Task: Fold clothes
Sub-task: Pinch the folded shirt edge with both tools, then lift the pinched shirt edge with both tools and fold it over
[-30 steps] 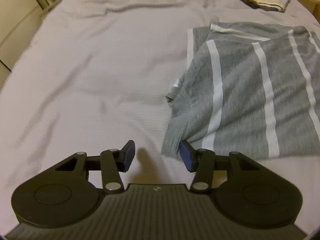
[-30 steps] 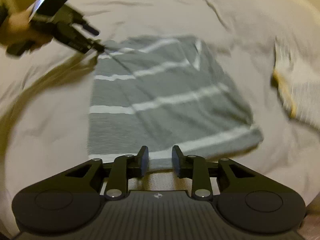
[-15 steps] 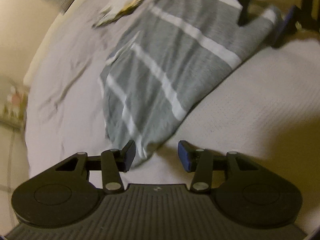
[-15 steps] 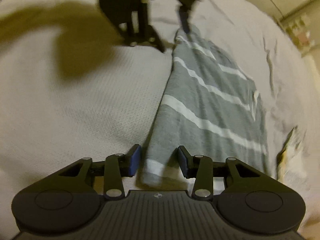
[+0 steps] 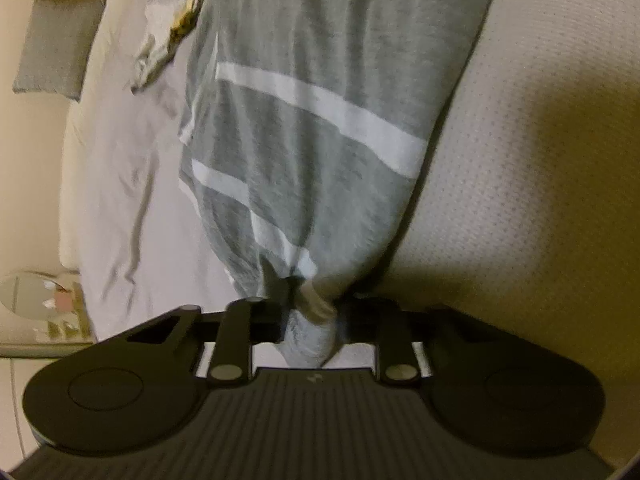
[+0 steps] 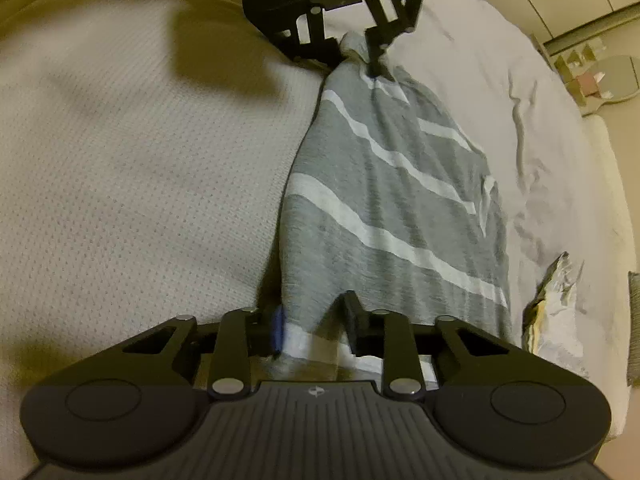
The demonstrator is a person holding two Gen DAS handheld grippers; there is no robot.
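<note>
A grey shirt with white stripes (image 5: 320,128) lies stretched across the white bed cover (image 5: 520,160). My left gripper (image 5: 310,308) is shut on one bunched end of it, and cloth hides the pads. In the right wrist view the same shirt (image 6: 392,208) runs from my right gripper (image 6: 316,328) up to the left gripper (image 6: 360,60) at the top, which pinches the far end. The right fingers hold the near white-hemmed corner between them, and the rest of the hem spreads out behind the right finger.
A crumpled cream and yellow cloth (image 5: 168,36) (image 6: 556,308) lies on the bed beside the shirt. A grey pillow (image 5: 56,44) sits at the bed's far end. Beyond the bed edge are a round mirror (image 6: 612,80) and small items. The bed cover (image 6: 140,160) is bare on the shirt's other side.
Both grippers have come in onto opposite ends of the shirt and narrowed from open to gripping cloth. The shirt is now pulled long and bunched at the left gripper.
</note>
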